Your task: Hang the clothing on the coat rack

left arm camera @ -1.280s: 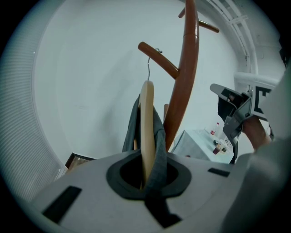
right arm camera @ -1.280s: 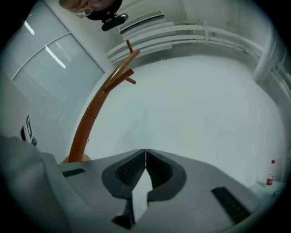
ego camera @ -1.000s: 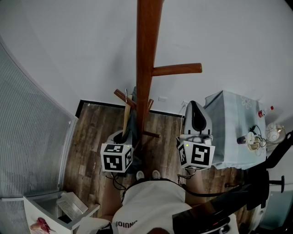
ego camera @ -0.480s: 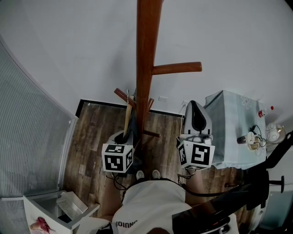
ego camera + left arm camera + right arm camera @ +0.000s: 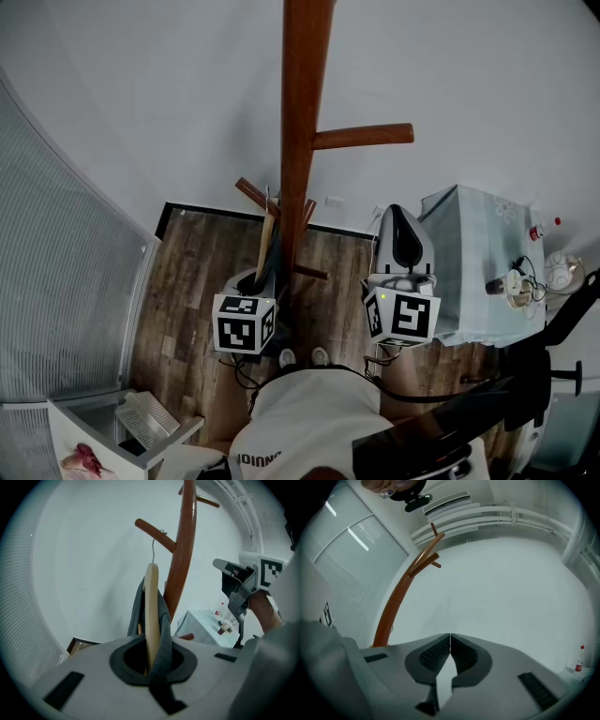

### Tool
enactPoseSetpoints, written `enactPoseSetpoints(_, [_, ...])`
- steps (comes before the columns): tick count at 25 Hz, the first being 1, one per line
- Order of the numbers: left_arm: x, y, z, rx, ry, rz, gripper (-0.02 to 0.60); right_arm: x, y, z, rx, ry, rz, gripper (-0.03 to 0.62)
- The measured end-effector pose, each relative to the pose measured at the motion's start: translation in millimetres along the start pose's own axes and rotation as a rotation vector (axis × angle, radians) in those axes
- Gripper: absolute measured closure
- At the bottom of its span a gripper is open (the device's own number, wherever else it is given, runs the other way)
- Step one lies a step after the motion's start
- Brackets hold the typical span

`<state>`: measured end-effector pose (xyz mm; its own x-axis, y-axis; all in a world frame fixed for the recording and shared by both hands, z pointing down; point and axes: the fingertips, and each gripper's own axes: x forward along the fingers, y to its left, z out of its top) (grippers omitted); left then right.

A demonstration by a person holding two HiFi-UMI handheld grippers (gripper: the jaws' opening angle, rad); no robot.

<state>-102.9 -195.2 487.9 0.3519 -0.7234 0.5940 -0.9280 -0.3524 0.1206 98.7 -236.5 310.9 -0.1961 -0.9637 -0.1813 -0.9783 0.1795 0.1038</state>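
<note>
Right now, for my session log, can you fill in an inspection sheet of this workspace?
Surface: wood floor.
Job's things: coat rack upright; wooden hanger carrying grey garment, hook at a lower peg.
Clutter: bottle on the clothed table; white basket.
Grippers: left gripper shut on the wooden hanger and grey garment; right gripper shut, empty.
Cables: dark cables below both grippers.
Surroundings: white wall; blinds at left.
</note>
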Motion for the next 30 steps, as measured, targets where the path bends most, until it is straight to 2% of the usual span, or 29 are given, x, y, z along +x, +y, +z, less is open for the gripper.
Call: enactPoseSetpoints(30, [7,-9,-17,0.016,0.02,-0.031,0.558,-1,5,-3,0.001,0.011,0.013,0.574])
